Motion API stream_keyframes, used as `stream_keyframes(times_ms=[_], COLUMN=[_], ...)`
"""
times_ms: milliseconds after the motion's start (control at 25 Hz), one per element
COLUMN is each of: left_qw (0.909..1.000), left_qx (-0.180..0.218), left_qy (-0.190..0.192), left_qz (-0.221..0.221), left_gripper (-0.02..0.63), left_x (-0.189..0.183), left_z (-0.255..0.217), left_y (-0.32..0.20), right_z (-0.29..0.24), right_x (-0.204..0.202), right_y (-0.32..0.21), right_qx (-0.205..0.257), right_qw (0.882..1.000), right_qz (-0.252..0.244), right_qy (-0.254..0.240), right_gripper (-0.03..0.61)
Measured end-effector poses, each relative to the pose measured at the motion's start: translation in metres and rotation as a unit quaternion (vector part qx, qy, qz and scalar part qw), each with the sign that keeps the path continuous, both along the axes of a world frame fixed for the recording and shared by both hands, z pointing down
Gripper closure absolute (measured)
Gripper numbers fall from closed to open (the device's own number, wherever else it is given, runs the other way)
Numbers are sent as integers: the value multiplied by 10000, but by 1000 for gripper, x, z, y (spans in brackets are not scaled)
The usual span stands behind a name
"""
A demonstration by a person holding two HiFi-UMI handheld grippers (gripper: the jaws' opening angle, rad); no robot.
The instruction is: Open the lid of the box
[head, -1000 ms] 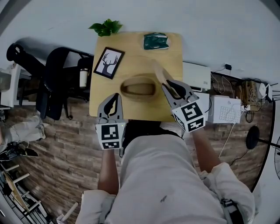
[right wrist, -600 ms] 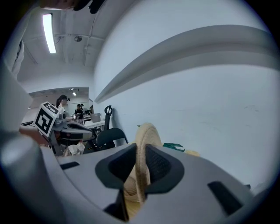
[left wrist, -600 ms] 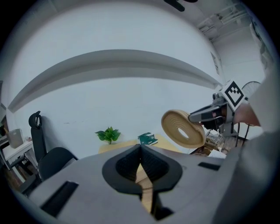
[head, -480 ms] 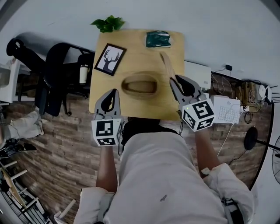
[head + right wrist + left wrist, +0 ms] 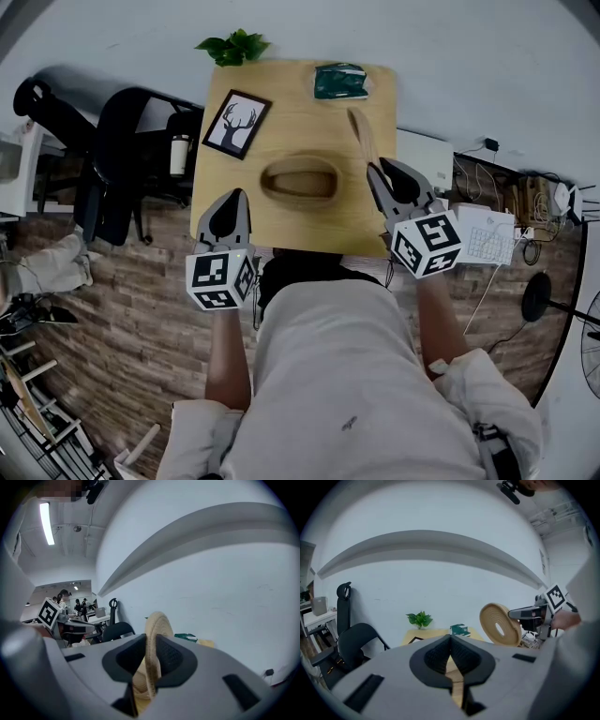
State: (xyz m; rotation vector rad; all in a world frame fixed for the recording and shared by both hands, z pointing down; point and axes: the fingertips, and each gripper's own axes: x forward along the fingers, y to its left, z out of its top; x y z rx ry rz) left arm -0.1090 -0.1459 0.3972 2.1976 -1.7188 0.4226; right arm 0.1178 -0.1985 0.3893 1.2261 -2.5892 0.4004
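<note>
An oval wooden box (image 5: 300,181) sits uncovered in the middle of the light wood table (image 5: 291,234). Its woven lid (image 5: 360,131) stands on edge to the right of the box, held off the table. My right gripper (image 5: 376,169) is shut on the lid's rim. In the right gripper view the lid (image 5: 154,634) runs between the pads of that gripper (image 5: 152,644). My left gripper (image 5: 234,195) is shut and holds nothing, over the table's front left part. The left gripper view shows its jaws (image 5: 451,641) together, and the round lid (image 5: 500,624) at the right.
A framed deer picture (image 5: 236,124) lies at the table's back left, a green packet (image 5: 339,82) at the back right, a plant (image 5: 232,47) by the far edge. A black chair (image 5: 117,169) stands left of the table, a white unit (image 5: 422,161) right.
My right gripper has carried the lid to the right, away from the box's opening. My left gripper has drawn back a little toward the table's front left edge.
</note>
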Motion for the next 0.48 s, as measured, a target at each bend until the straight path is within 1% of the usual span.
stream_keyframes(times_ms=[200,480], left_qw=[10000,10000], left_qx=[-32,-61], left_qy=[-2,62], left_qz=[-17,-29], left_gripper=[607,607], left_x=[0,3], left_z=[2,4], left_y=[-2,-6], right_z=[2,5], right_x=[1,1], right_y=[-2,-2], right_qx=[-37,-70], right_qw=[10000,9999], right_qz=[-8,-88], right_qy=[79,70], right_gripper=[511,509])
